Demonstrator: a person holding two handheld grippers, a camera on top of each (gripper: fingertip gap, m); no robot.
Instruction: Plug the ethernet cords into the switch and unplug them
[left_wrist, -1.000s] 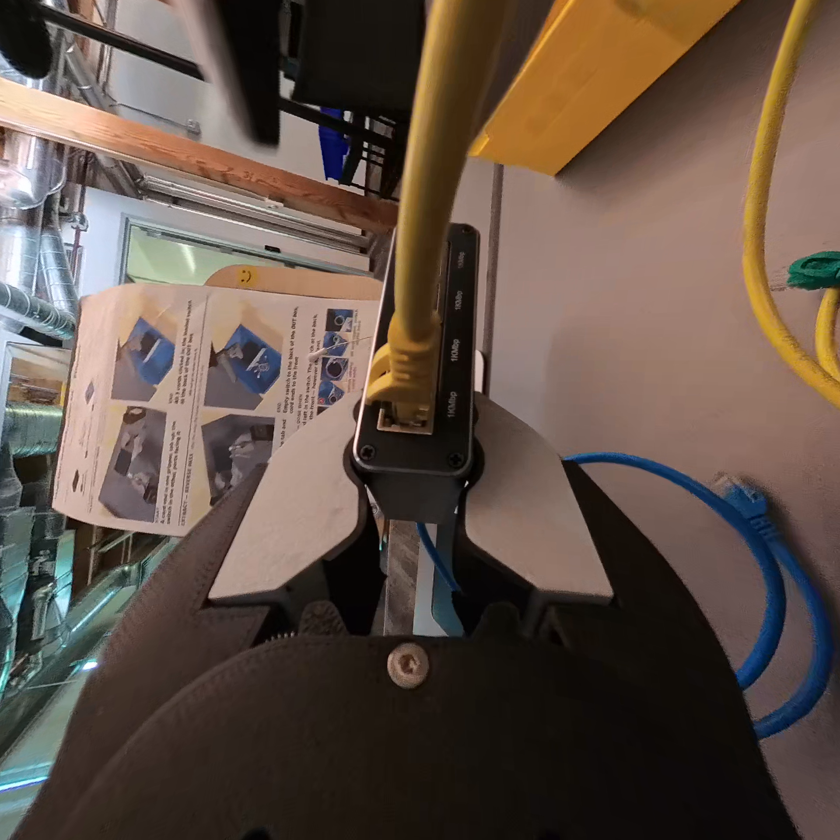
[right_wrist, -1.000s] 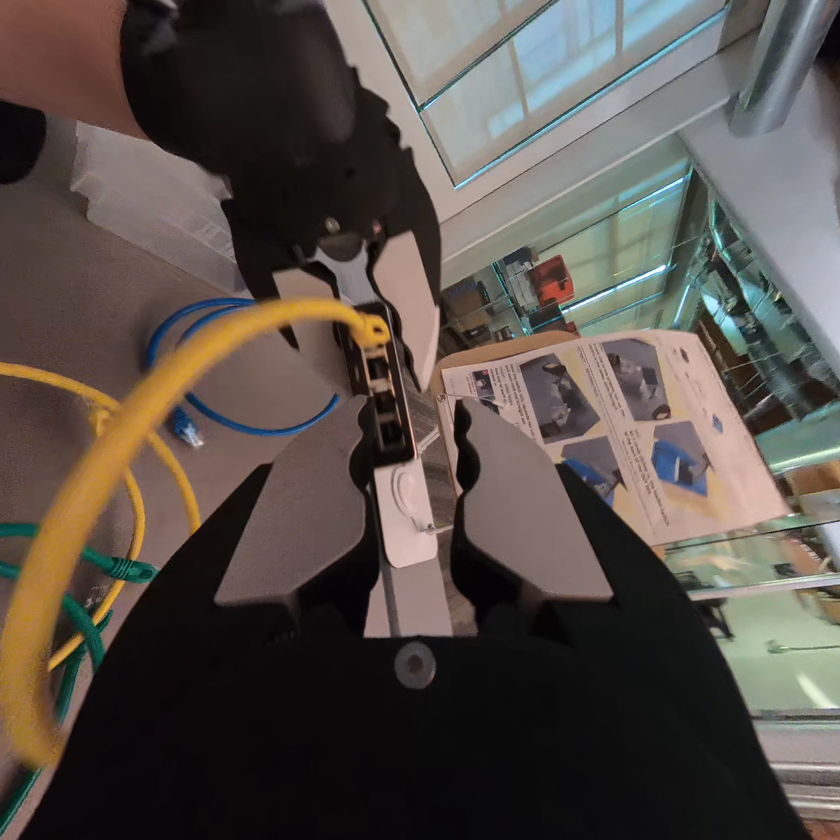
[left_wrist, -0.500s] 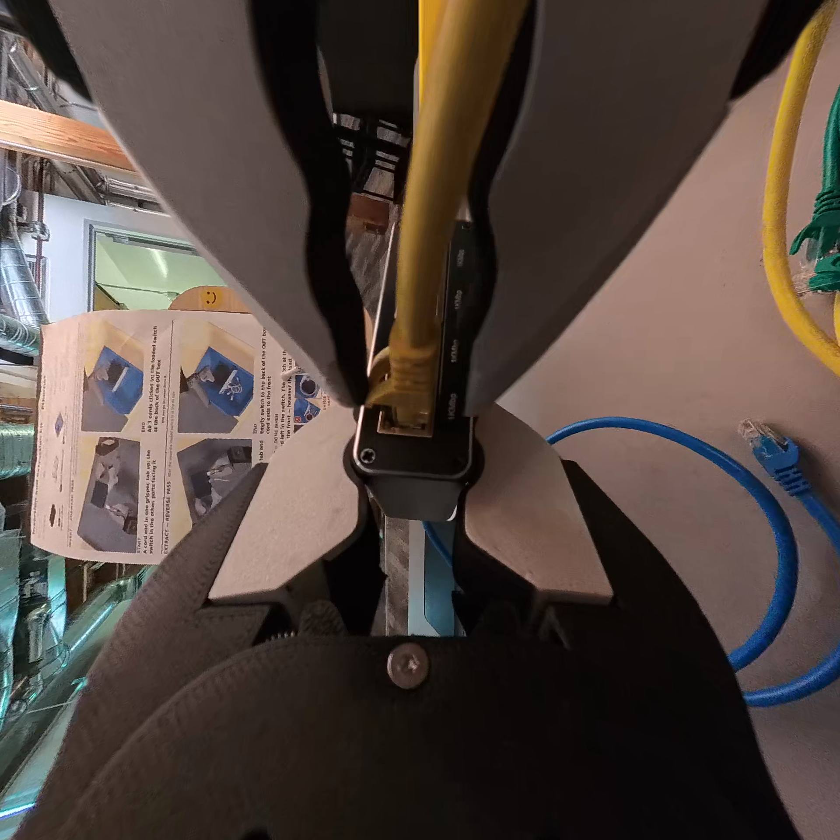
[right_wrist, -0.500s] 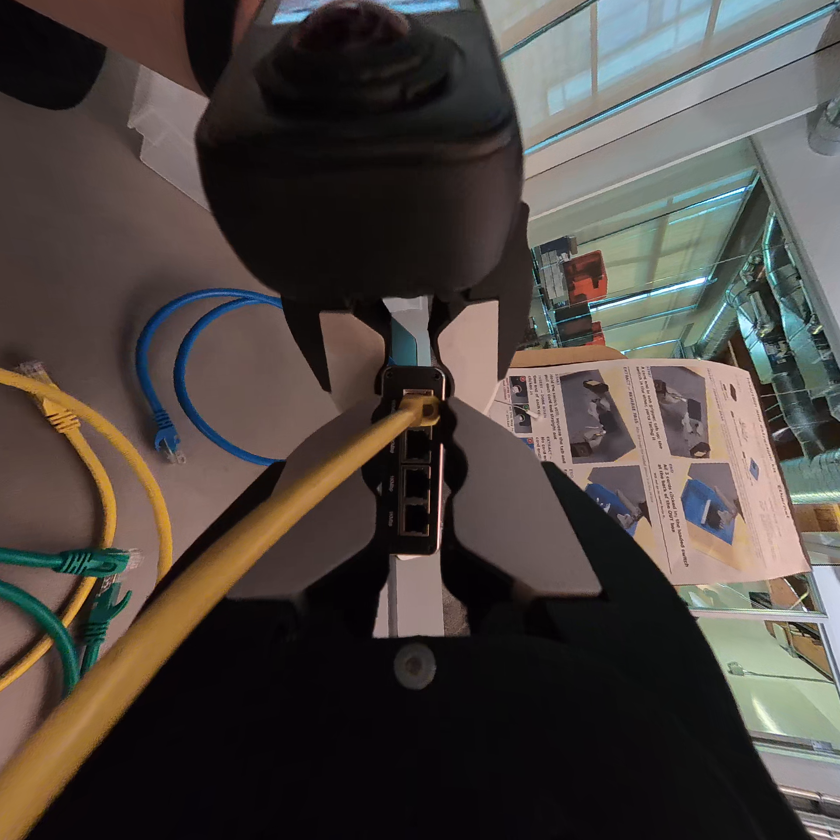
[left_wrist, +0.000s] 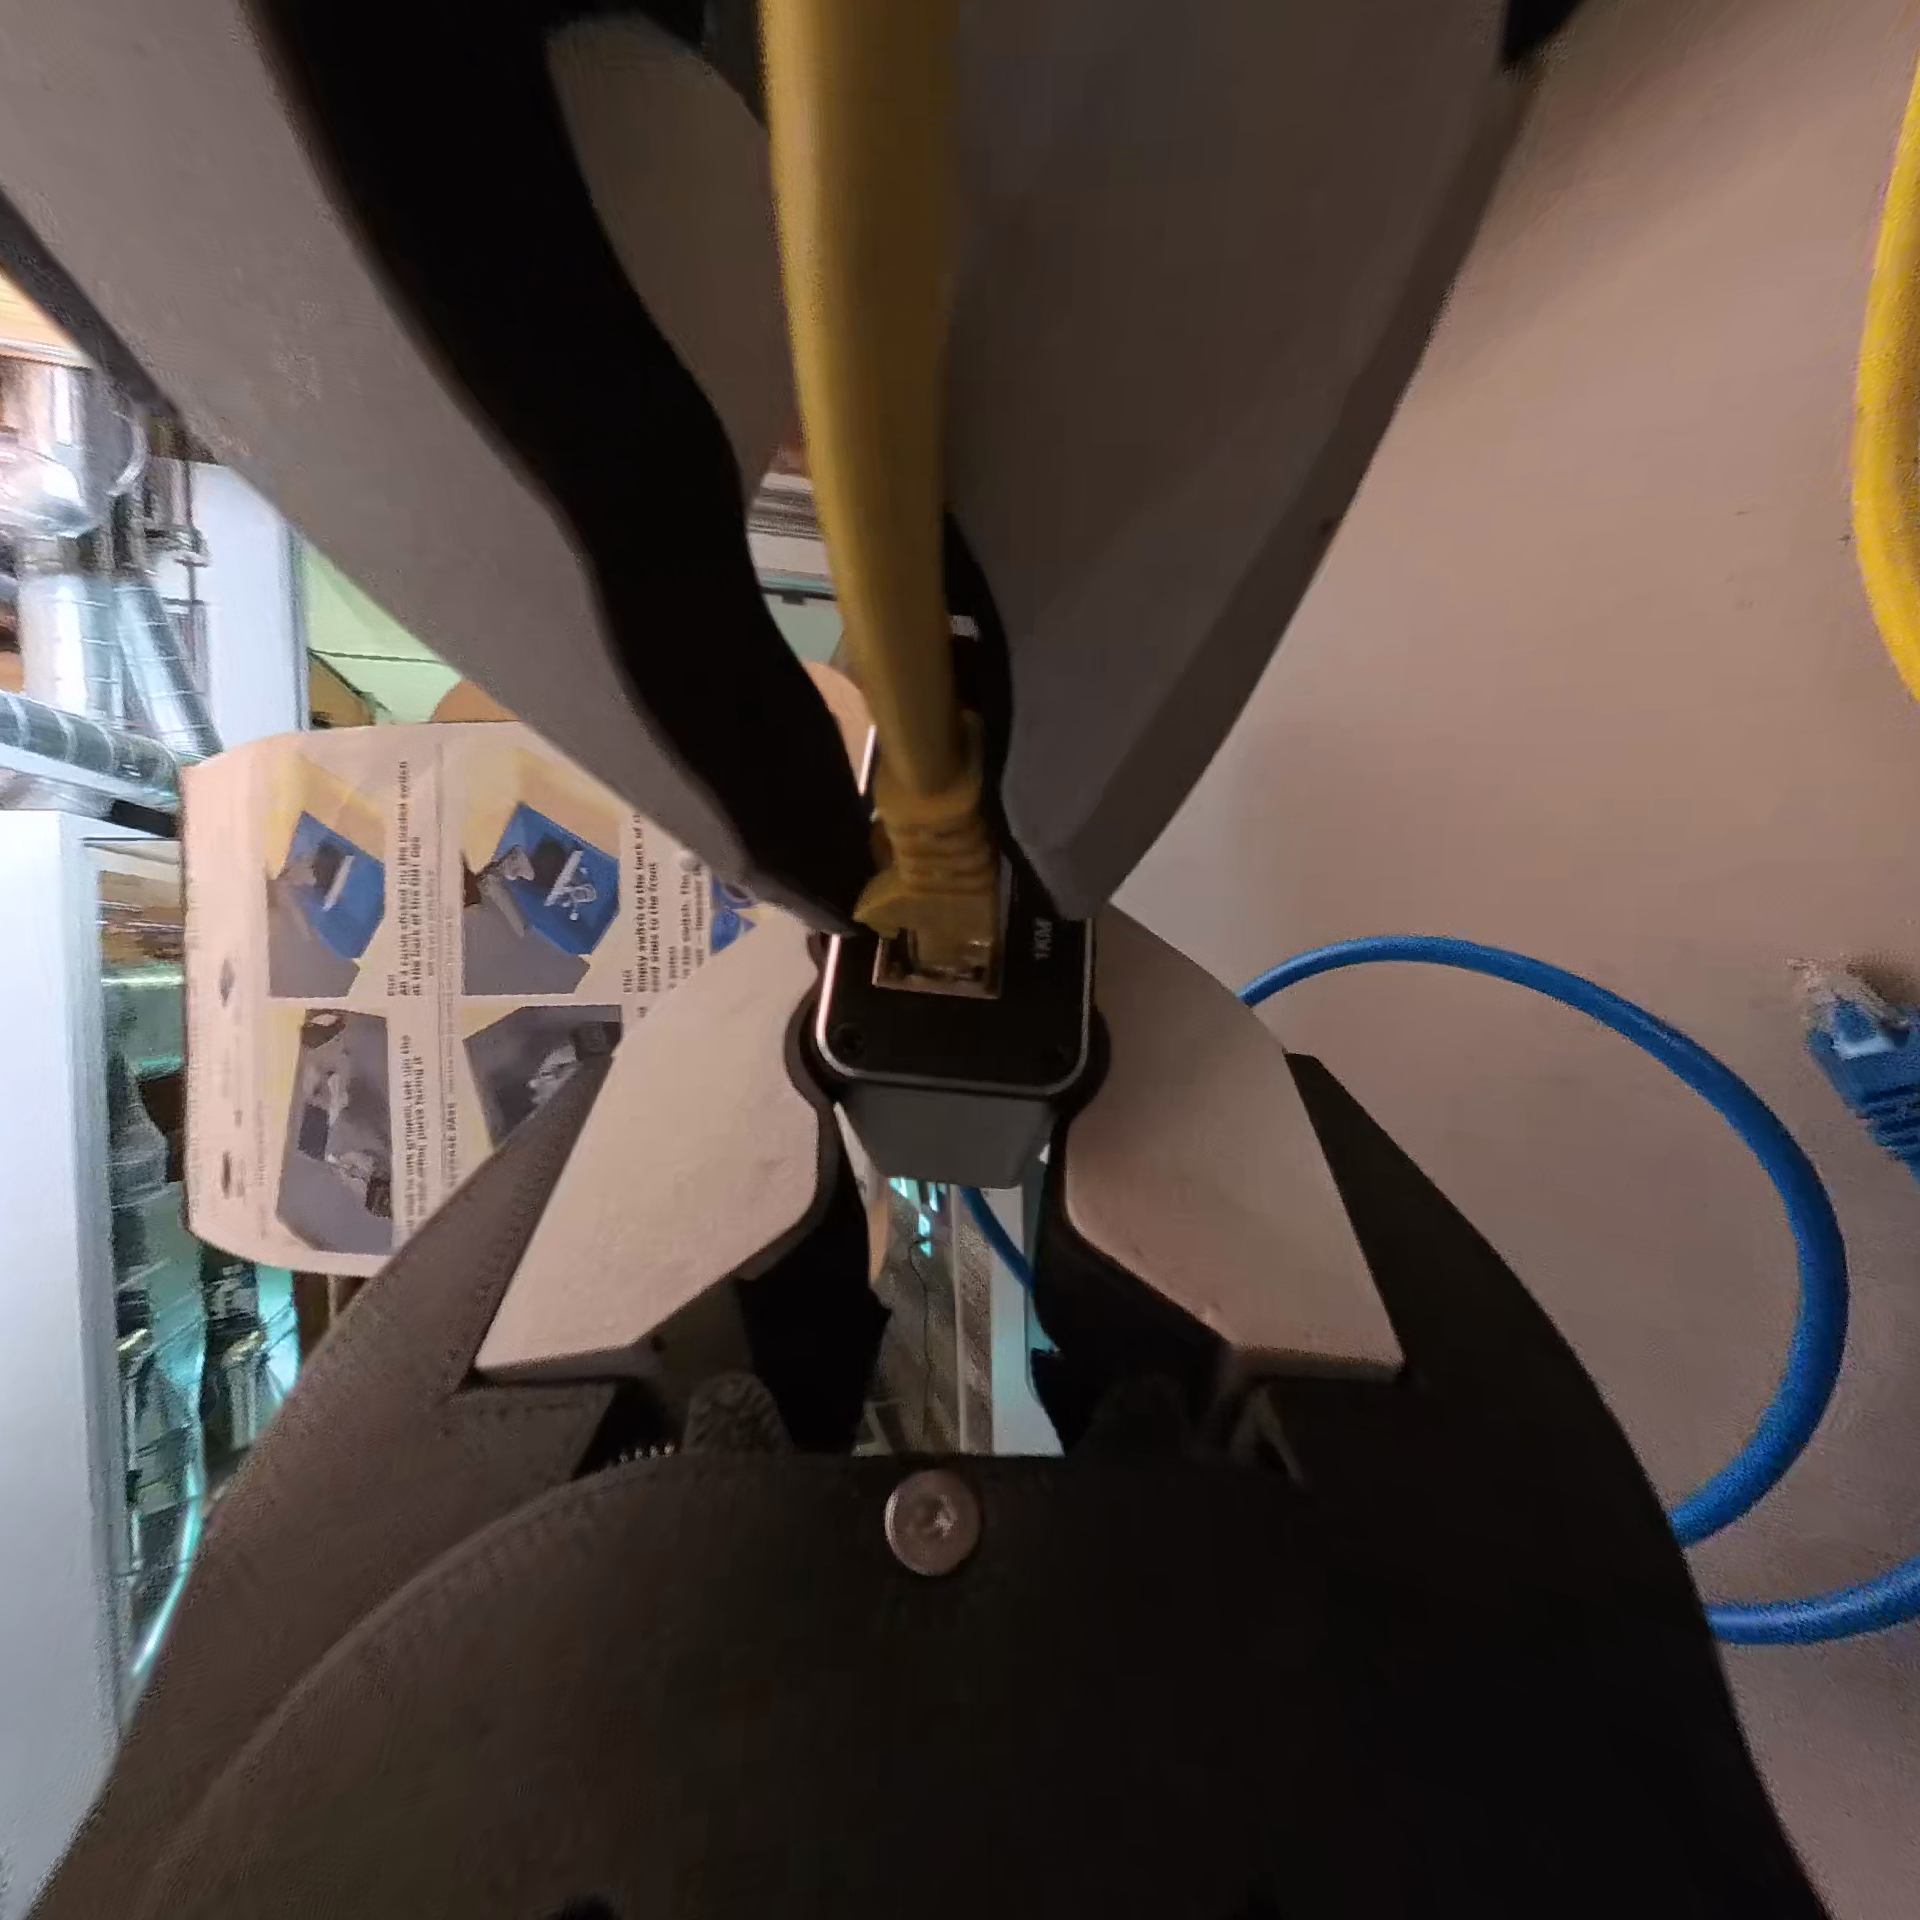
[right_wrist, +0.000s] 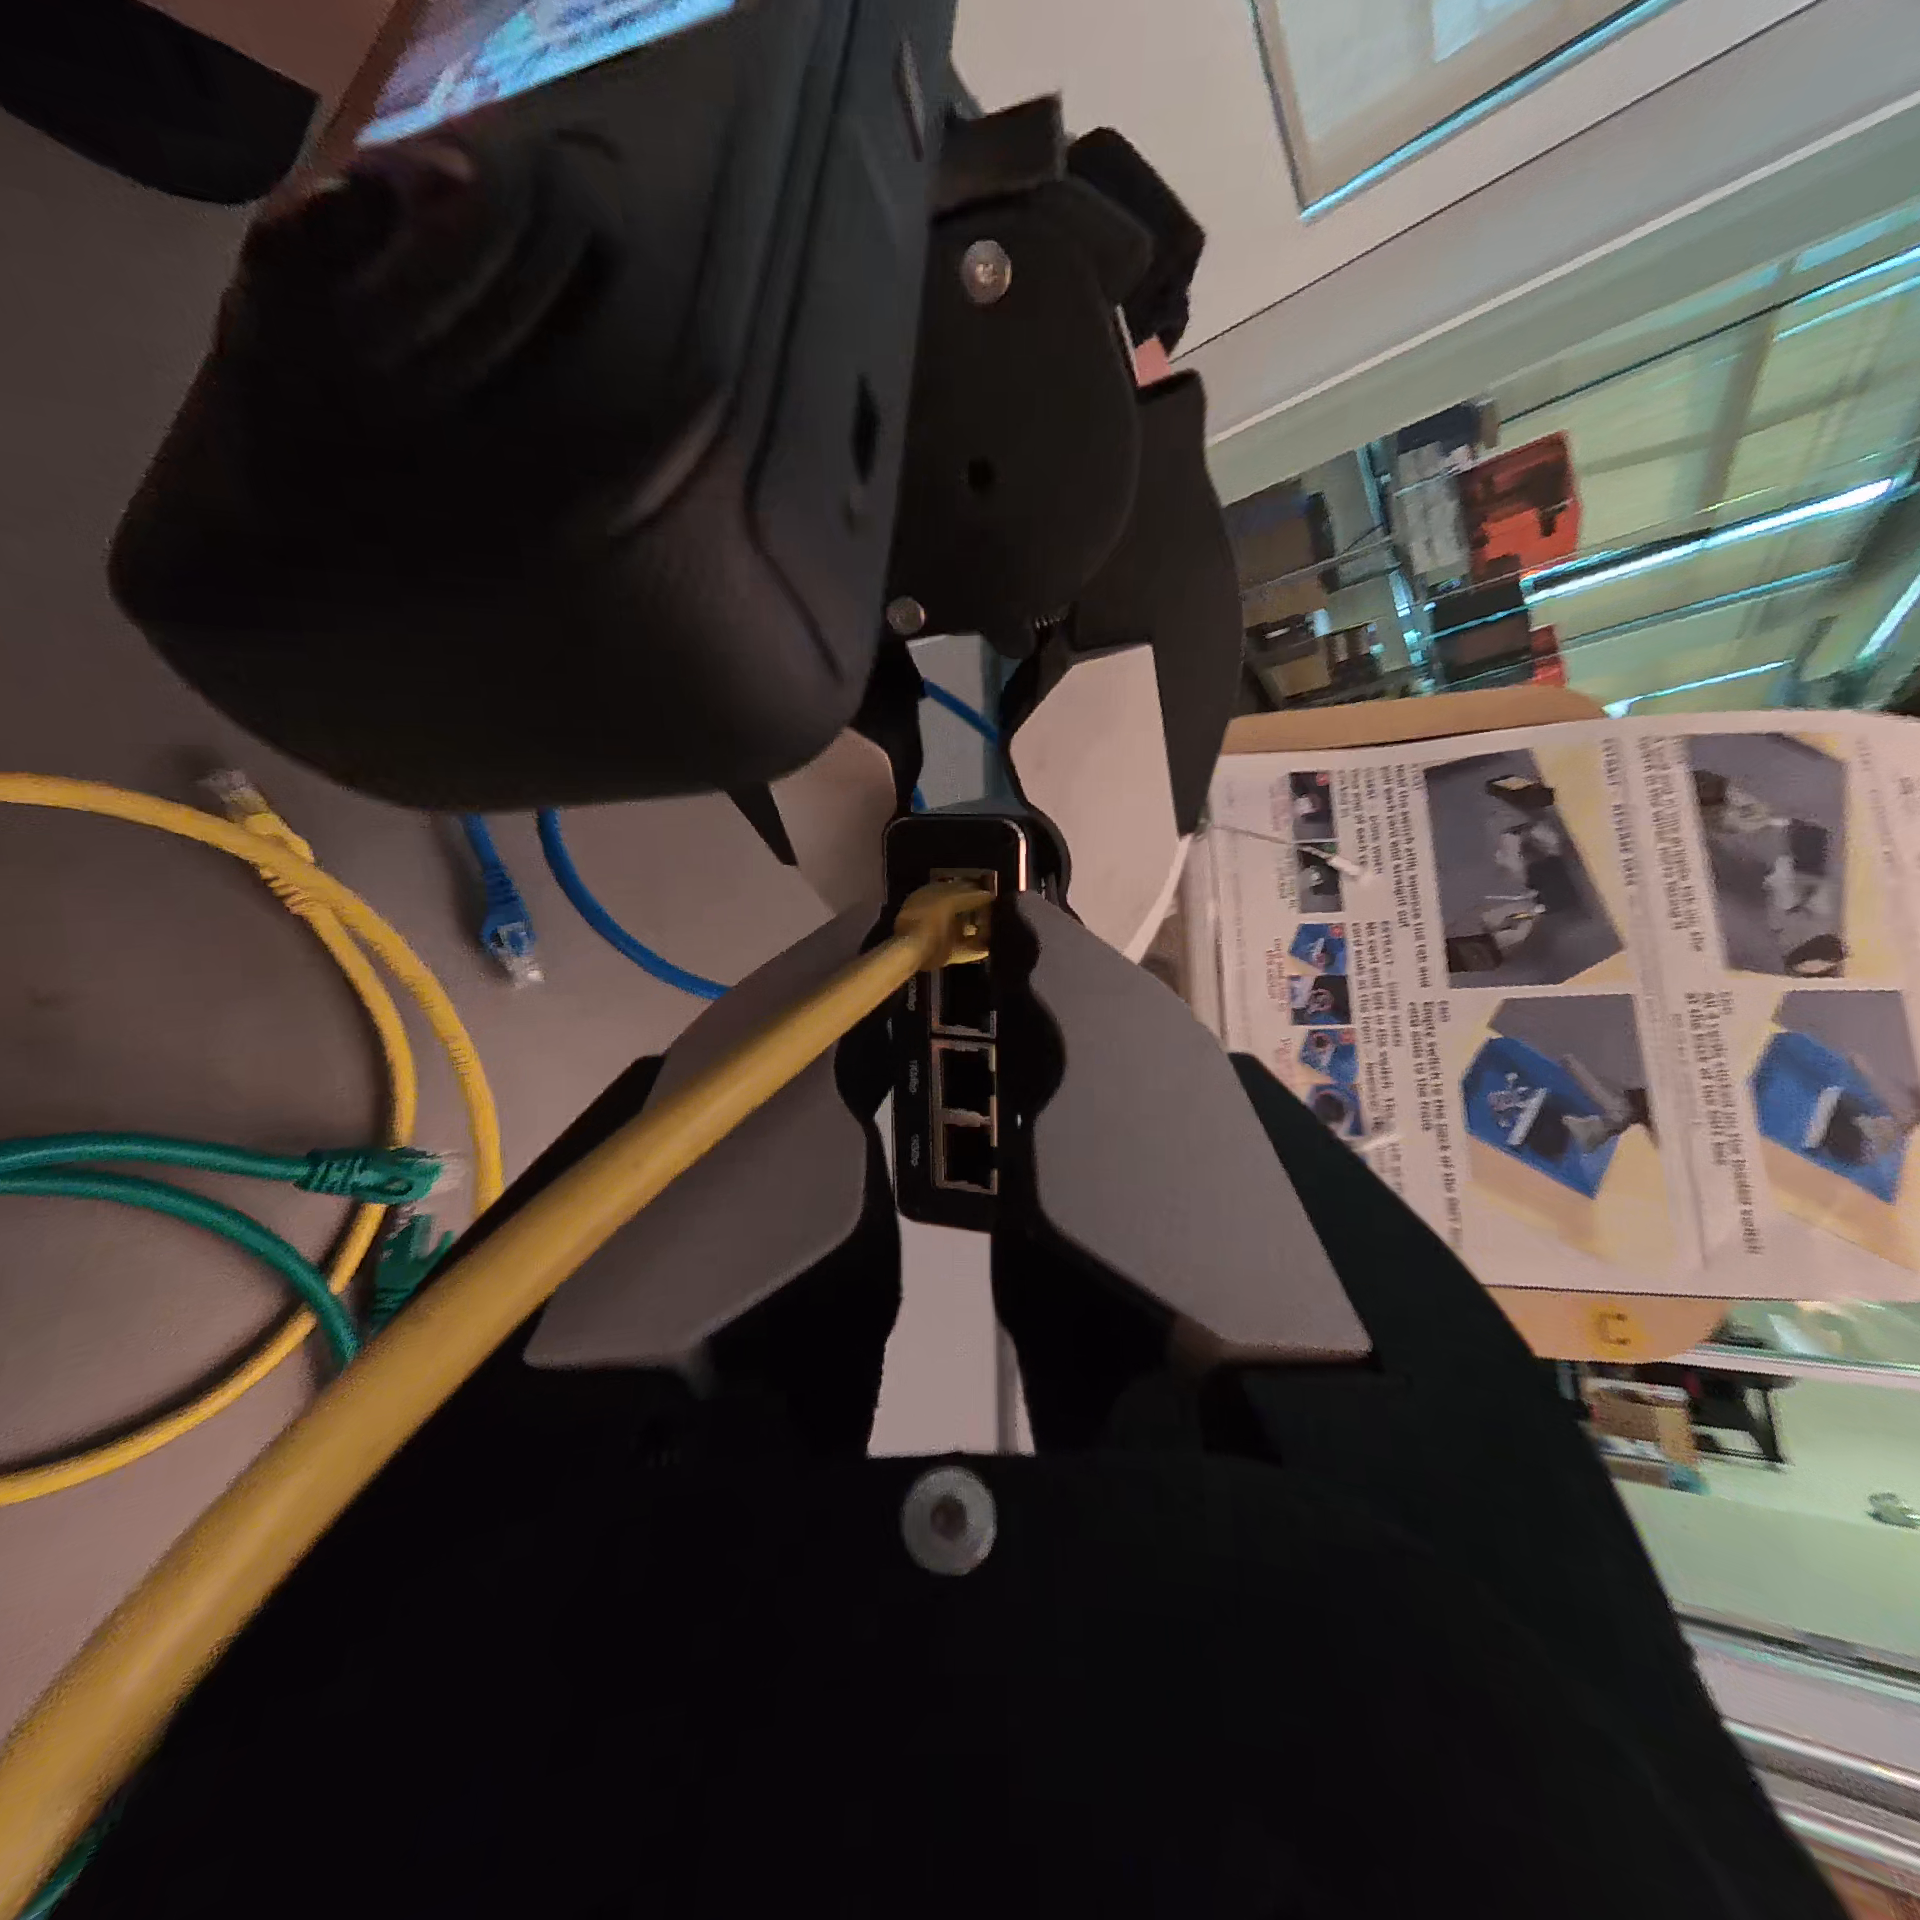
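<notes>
With the left tool (left_wrist: 951, 1049) clamped on the switch (left_wrist: 954, 1023) above the worktop (left_wrist: 1558, 727), the right tool (right_wrist: 961, 940) seems to pinch the plugged-in yellow cord (left_wrist: 930, 852), leaving three ports empty and blue and green cords loose

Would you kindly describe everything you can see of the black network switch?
The switch is a narrow black box with rounded corners, a thin bright trim and two small screws at one end. Its face carries a row of metal-lined ports with small pale markings alongside. The left tool is shut on one end and holds it off the grey table. A yellow cord is plugged into the port nearest that end; three others show empty. The right tool straddles the switch at the yellow plug.
</notes>
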